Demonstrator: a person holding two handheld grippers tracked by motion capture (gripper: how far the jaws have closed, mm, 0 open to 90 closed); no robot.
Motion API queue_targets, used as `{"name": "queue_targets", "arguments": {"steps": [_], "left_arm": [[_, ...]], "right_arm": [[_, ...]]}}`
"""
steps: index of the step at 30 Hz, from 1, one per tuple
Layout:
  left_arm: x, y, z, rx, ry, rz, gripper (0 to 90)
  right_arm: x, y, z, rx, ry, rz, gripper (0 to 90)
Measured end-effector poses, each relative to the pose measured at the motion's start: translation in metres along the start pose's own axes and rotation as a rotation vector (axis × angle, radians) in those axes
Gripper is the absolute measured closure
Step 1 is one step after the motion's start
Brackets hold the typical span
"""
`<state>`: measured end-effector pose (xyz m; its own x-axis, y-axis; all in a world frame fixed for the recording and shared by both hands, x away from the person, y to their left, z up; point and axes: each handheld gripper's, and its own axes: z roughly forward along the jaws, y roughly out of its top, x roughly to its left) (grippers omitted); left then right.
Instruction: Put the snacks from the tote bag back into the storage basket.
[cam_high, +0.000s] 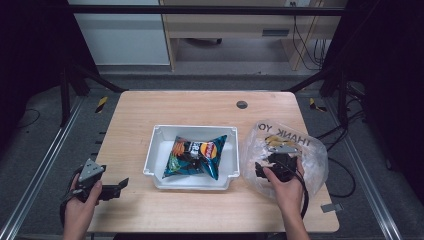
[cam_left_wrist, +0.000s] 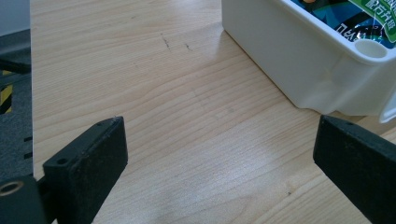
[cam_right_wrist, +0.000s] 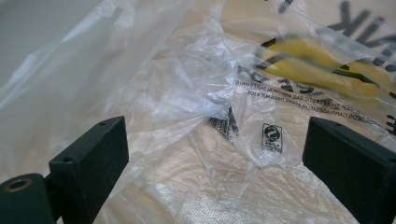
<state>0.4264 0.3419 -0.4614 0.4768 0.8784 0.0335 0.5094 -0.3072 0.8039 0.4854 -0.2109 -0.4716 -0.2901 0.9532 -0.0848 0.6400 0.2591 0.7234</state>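
Note:
A dark blue chip bag (cam_high: 196, 155) lies in a white rectangular bin (cam_high: 156, 152) at the table's middle; the bin's near corner (cam_left_wrist: 327, 70) fills the upper right of the left gripper view. To its right lies a crumpled clear plastic bag (cam_high: 305, 150) printed with "THANK YOU". My right gripper (cam_high: 272, 167) is pushed into that bag, jaws open, with thin film (cam_right_wrist: 187, 88) all around and nothing pinched. My left gripper (cam_high: 117, 186) rests open near the table's front left, a short way from the bin, with bare wood between its jaws (cam_left_wrist: 219, 154).
The wooden table (cam_high: 200, 107) has a round cable hole (cam_high: 242, 104) at the back. Its left edge and dark floor rails show in the left gripper view (cam_left_wrist: 14, 93). A desk and cables stand beyond the far edge.

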Motion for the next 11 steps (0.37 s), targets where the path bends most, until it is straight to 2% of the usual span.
{"name": "queue_targets", "arguments": {"steps": [6, 11], "left_arm": [[-0.0001, 0.0006, 0.0006, 0.000, 0.000, 0.003, 2.7], [0.0004, 0.0016, 0.0009, 0.003, 0.000, 0.011, 2.7]], "right_arm": [[0.0007, -0.0037, 0.0052, 0.026, -0.011, 0.003, 7.8], [0.0037, -0.0084, 0.0040, 0.007, -0.031, -0.001, 8.6]]}}
